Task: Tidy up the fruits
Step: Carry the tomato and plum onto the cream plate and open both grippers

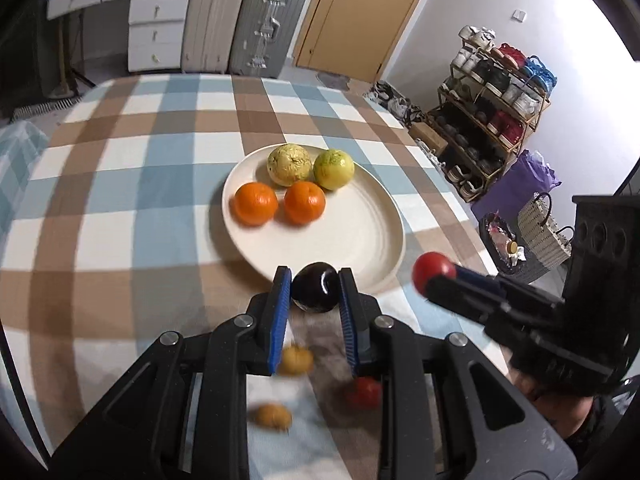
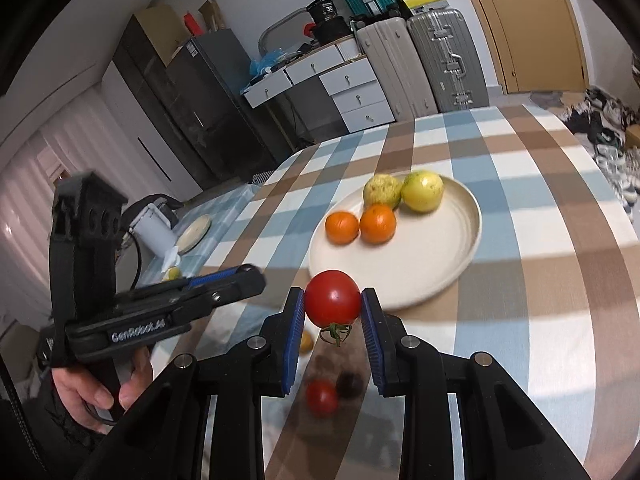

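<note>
My left gripper (image 1: 315, 276) is shut on a dark purple plum (image 1: 315, 290), held just above the near rim of a cream plate (image 1: 360, 232). Two oranges (image 1: 256, 204) and two yellow-green fruits (image 1: 290, 165) lie on the plate's far side. My right gripper (image 2: 333, 294) is shut on a red tomato (image 2: 333, 304), stem down, short of the plate (image 2: 440, 256). Each gripper shows in the other's view: the right one (image 1: 438, 280) with its tomato (image 1: 434, 272), the left one (image 2: 256, 276) side-on with the plum hidden. A person's hand (image 2: 96, 392) grips the left handle.
Loose on the checked tablecloth (image 1: 120, 184) under the grippers lie two small yellow fruits (image 1: 295, 360), a red tomato (image 2: 322, 398) and a dark fruit (image 2: 349, 384). A white appliance (image 2: 154, 228) and round coaster (image 2: 195, 232) sit at the left. A shoe rack (image 1: 492, 112) and baskets (image 1: 540, 228) stand beyond the table's right edge.
</note>
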`<state>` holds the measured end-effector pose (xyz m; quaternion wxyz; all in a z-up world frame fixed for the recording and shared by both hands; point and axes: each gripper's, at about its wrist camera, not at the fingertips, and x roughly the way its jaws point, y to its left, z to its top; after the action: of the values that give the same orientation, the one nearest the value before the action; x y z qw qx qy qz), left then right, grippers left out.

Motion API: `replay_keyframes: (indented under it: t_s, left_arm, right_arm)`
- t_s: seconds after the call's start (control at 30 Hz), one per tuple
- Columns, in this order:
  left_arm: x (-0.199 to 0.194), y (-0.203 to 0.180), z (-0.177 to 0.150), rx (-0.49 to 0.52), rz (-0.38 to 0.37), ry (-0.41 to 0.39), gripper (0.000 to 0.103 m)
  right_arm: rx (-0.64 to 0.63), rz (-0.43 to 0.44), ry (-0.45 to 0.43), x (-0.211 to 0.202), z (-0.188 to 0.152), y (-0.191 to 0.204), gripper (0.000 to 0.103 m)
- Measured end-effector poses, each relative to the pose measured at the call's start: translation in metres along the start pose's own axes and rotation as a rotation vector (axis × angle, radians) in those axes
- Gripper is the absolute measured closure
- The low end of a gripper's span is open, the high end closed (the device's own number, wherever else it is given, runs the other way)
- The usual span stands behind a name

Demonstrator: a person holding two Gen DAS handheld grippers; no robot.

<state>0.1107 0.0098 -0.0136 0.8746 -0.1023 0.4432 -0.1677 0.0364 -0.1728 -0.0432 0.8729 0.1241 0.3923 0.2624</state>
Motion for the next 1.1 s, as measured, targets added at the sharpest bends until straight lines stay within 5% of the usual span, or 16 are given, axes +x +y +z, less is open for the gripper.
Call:
replay_keyframes:
  t_s: [0.2,0.4,0.93,1.1]
  left_arm:
    - [0.053,0.028,0.026,-0.062,-0.029,0.07,0.082]
    - [0.086,0.048,0.039,-0.134,-0.134,0.138,0.082]
    - [0.097,0.052,0.047,-0.116,-0.06,0.122,0.082]
    - [0.086,0.053,0.049,-0.128,-0.056,0.101,0.065]
  right_arm:
    - [-0.008,-0.011,0.047,0.054,0.02,-0.009,0.074]
    - [-0.006,0.002,0.097,0.095,0.03,-0.017,0.074]
    - [0.084,0.026,0.138,0.127,0.035,-0.038,0.074]
    - [0.13,0.063,0.145,0.13,0.036,-0.039,0.067]
